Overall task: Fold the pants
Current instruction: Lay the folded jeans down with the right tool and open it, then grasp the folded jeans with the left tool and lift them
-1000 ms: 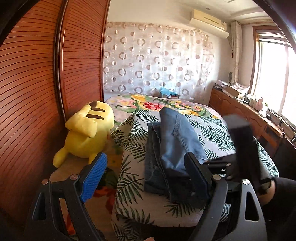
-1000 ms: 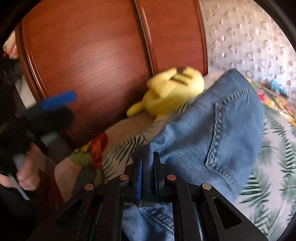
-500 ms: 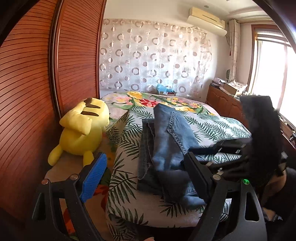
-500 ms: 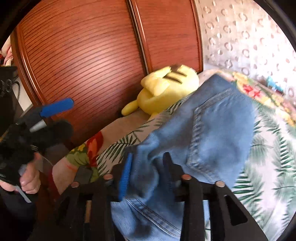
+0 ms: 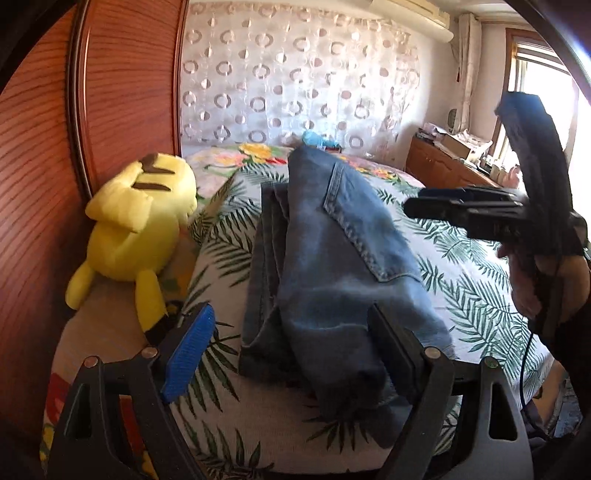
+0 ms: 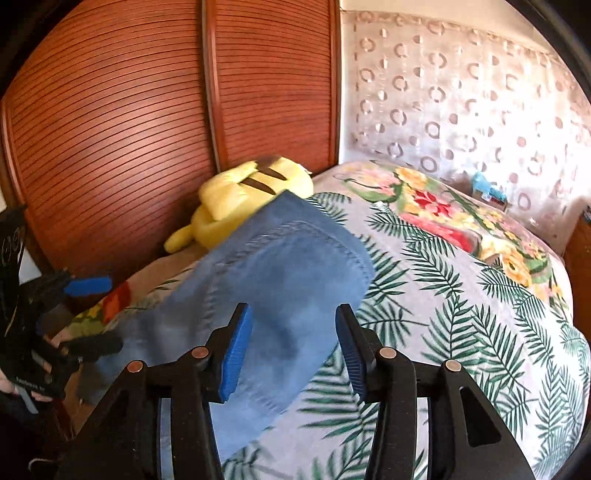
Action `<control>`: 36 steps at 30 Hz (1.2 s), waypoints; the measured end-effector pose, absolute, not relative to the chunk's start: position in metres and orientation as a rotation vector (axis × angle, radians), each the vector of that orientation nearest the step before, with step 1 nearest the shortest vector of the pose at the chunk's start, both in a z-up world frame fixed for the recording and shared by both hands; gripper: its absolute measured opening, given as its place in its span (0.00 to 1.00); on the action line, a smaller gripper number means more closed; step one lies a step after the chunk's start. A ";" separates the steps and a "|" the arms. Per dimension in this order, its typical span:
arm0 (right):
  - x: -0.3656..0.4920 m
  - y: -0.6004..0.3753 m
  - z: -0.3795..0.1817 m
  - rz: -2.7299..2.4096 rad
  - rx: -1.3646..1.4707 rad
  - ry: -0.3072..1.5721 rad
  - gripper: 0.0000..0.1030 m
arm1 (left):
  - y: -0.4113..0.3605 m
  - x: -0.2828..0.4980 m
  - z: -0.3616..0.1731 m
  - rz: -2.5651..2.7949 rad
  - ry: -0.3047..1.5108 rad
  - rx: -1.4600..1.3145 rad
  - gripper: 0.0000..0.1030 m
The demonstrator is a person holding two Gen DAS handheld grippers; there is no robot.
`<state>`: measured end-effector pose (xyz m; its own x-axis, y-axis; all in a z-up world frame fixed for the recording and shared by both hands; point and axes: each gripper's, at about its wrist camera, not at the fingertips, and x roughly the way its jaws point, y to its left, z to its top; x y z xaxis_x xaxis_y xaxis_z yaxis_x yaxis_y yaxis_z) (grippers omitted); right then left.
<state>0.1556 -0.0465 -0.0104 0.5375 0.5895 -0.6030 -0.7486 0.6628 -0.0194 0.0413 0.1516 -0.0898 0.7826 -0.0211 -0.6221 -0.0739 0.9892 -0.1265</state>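
pants point(image 6: 280, 280) | released, seemingly folded | right claw point(image 6: 291, 347) now spread, withdrawn

Yellow plush point(image 5: 136, 225) lying at the bed's left edge, close against the slatted wooden wardrobe doors point(image 6: 122, 129). Bed point(image 5: 476, 280) covered by a leaf-print sheet near the foot, a flowered one point(image 6: 443, 206) toward the head. Small blue object point(image 5: 314, 138) at the far end of the bed, too blurred to identify. Sheer curtain with ring pattern point(image 5: 295, 74) behind. Wooden cabinet point(image 5: 439, 168) under a bright window point(image 5: 543, 85), cluttered on top. Air conditioner point(image 5: 417, 18) high on the wall.
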 end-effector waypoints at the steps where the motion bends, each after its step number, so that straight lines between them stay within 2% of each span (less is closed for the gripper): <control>1: 0.156 -0.042 -0.009 0.800 -0.293 0.605 0.55 | 0.153 0.042 -0.094 0.022 0.677 -0.161 0.83; 8: 0.203 -0.014 -0.015 0.767 -0.270 0.675 0.61 | 0.164 0.046 -0.118 0.035 0.730 -0.184 0.83; 14: 0.232 0.007 -0.025 0.756 -0.245 0.710 0.71 | 0.168 0.048 -0.125 -0.001 0.733 -0.219 0.83; 19: 0.252 0.010 -0.043 0.752 -0.205 0.752 0.85 | 0.166 0.046 -0.128 -0.072 0.729 -0.280 0.67; 23: 0.266 0.006 -0.052 0.787 -0.131 0.810 0.87 | 0.164 0.044 -0.127 -0.081 0.721 -0.293 0.60; 27: 0.275 0.008 -0.056 0.812 -0.122 0.836 0.87 | 0.161 0.043 -0.126 -0.119 0.715 -0.308 0.42; 29: 0.282 0.008 -0.058 0.833 -0.099 0.853 0.84 | 0.156 0.044 -0.123 -0.114 0.715 -0.267 0.39; 33: 0.284 0.010 -0.059 0.903 -0.056 0.877 0.56 | 0.156 0.043 -0.119 -0.113 0.706 -0.267 0.29; 35: 0.285 0.011 -0.057 0.906 -0.068 0.870 0.46 | 0.156 0.039 -0.115 -0.108 0.688 -0.270 0.27; 36: 0.284 0.009 -0.053 0.917 -0.060 0.856 0.34 | 0.156 0.039 -0.113 -0.109 0.685 -0.272 0.26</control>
